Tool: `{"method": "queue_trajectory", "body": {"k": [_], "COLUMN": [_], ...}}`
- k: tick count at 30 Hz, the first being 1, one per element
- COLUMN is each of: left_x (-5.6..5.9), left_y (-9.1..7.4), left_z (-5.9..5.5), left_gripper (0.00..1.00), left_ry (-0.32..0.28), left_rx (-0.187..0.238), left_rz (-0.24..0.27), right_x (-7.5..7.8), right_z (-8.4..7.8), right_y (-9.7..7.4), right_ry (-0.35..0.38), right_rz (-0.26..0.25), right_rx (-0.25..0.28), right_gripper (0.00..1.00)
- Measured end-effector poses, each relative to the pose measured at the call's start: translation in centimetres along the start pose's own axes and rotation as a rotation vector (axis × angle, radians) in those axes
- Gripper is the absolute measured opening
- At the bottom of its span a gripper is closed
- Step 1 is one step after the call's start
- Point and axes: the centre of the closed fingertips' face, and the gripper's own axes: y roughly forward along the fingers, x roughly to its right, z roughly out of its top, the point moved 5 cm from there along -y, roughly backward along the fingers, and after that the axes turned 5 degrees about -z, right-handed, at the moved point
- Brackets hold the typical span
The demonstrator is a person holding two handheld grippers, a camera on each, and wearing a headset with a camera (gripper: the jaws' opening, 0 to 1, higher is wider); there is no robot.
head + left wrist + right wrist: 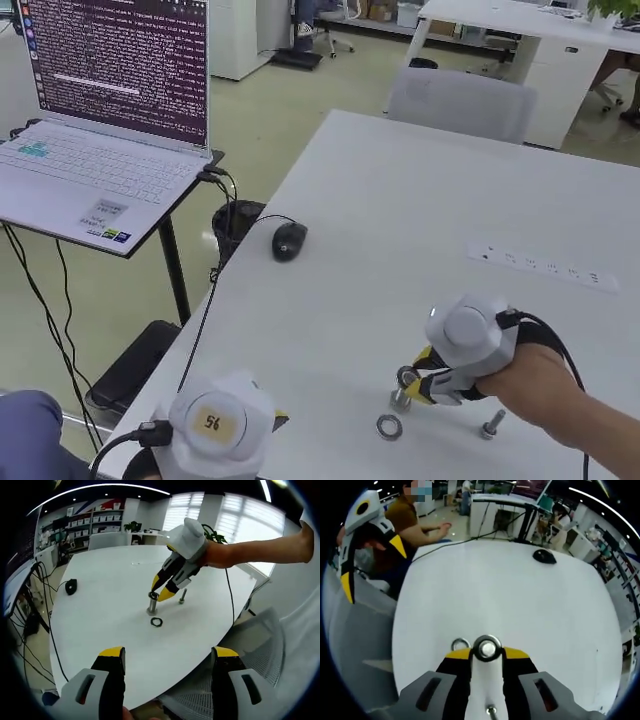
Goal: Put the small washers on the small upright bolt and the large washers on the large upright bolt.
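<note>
The large upright bolt (401, 398) stands near the front of the white table (400, 220). My right gripper (418, 378) is shut on a large washer (407, 377) right at the bolt's top. In the right gripper view the washer (487, 648) sits between the yellow tips of the right gripper (487, 654). Another washer (389, 427) lies flat on the table just in front of the bolt. The small upright bolt (492, 424) stands to the right, under the hand. My left gripper (170, 666) is open and holds nothing, near the table's front edge.
A black mouse (289, 241) with its cable lies mid-table on the left. A white power strip (545, 267) sits at the right. A laptop (100, 110) on a stand is beyond the table's left edge, and a grey chair (460, 100) at its far side.
</note>
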Motion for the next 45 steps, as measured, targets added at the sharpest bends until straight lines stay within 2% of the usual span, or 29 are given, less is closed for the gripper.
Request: {"method": "queue_trajectory", "body": {"k": [6,11,19,29,33,36,41,43,45], "left_x": [0.0,0.0,-0.1,-0.2,-0.2,-0.1,0.1,0.1,0.1], "left_y": [0.2,0.3,0.2,0.2,0.2,0.3,0.5,0.5,0.4], "left_z": [0.1,0.1,-0.2,-0.4,-0.4,-0.3,-0.3,-0.2,-0.2], "left_gripper": [0.69,0.69,0.69,0.69,0.69,0.69,0.69,0.69,0.69], "left_ry": [0.004,0.006,-0.003,-0.013,-0.011,-0.010,-0.003,-0.001,0.000], "left_rx": [-0.003,-0.005,-0.005,-0.005,-0.006,-0.004,-0.004,-0.004,-0.002], "left_rz": [-0.005,-0.009,-0.003,0.004,0.001,-0.003,-0.012,-0.014,-0.014], "right_x": [-0.1,-0.2,-0.4,-0.8,-1.4,-3.0,-4.7,-5.0,-4.8], "right_z": [-0.4,-1.0,-1.7,-2.8,-3.7,-3.9,-3.6,-3.4,-3.0], "right_y": [0.8,2.1,3.8,3.5,3.2,3.1,3.8,4.1,4.3], "right_ry": [0.015,0.045,0.121,0.197,0.240,0.240,0.228,0.225,0.215], "right_rz": [0.013,0.022,0.028,0.026,0.009,0.047,0.081,0.080,0.049], "right_rx": [-0.023,-0.052,-0.092,-0.109,-0.140,-0.132,-0.120,-0.115,-0.112], "right_gripper": [0.23,0.24,0.24,0.24,0.23,0.22,0.21,0.22,0.23]}}
